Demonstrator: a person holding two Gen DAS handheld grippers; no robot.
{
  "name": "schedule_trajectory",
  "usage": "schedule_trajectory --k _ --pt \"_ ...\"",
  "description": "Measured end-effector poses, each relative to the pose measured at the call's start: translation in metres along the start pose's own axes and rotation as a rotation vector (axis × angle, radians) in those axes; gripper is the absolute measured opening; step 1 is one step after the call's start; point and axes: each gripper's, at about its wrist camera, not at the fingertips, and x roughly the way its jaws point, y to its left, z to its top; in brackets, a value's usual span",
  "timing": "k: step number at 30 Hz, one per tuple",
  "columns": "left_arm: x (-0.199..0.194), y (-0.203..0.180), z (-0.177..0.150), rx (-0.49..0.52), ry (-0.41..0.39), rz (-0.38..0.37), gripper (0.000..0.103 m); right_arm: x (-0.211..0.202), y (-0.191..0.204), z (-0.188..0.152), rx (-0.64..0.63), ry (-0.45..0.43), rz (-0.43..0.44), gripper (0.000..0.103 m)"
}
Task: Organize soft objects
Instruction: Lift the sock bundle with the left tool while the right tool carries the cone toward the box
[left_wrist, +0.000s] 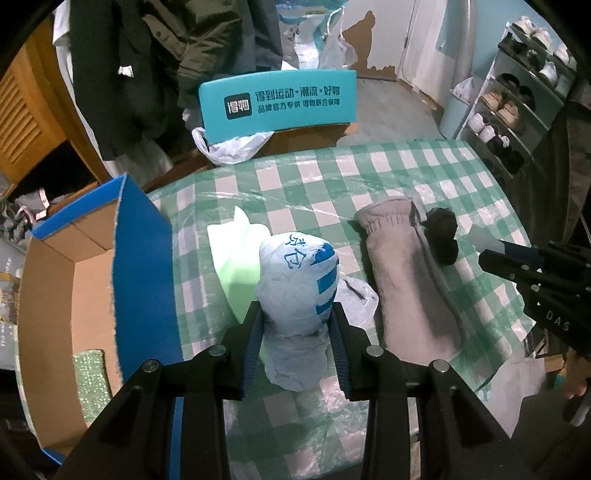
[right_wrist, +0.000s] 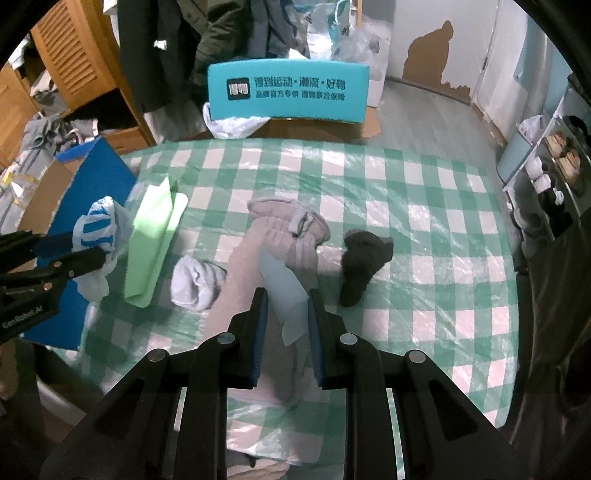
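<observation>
Bench (right_wrist: 406, 192) still loaded. Cardboard box (left_wrist: 48, 295) at its left edge holds just one sparkly green piece (left_wrist: 90, 384). Left beside box: grey towel roll (left_wrist: 410, 280), green pad (right_wrist: 155, 243), dark sock (right_wrist: 364, 266), pale sock (right_wrist: 197, 282). Left gripper (left_wrist: 295, 332) jaws clamped on white-blue bundle (left_wrist: 299, 280); right gripper (right_wrist: 286, 314) jaws pinched on pale sheet (right_wrist: 286, 288). Early stage, I judge.

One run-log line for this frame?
left gripper: shut on plastic bag | right gripper: shut on white sheet | box: left of table
</observation>
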Motion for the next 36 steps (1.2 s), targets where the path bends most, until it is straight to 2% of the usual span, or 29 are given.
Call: schedule_trajectory --k 21,36 --pt "-0.040 0.026 -0.013 -0.024 -0.055 0.022 0.035 -0.024 0.038 0.013 -0.052 -0.057 0.033 0.020" --pt "-0.062 0.057 -0.025 -0.069 -0.089 0.049 0.035 -0.032 0.085 0.028 -0.116 -0.082 0.069 0.020"
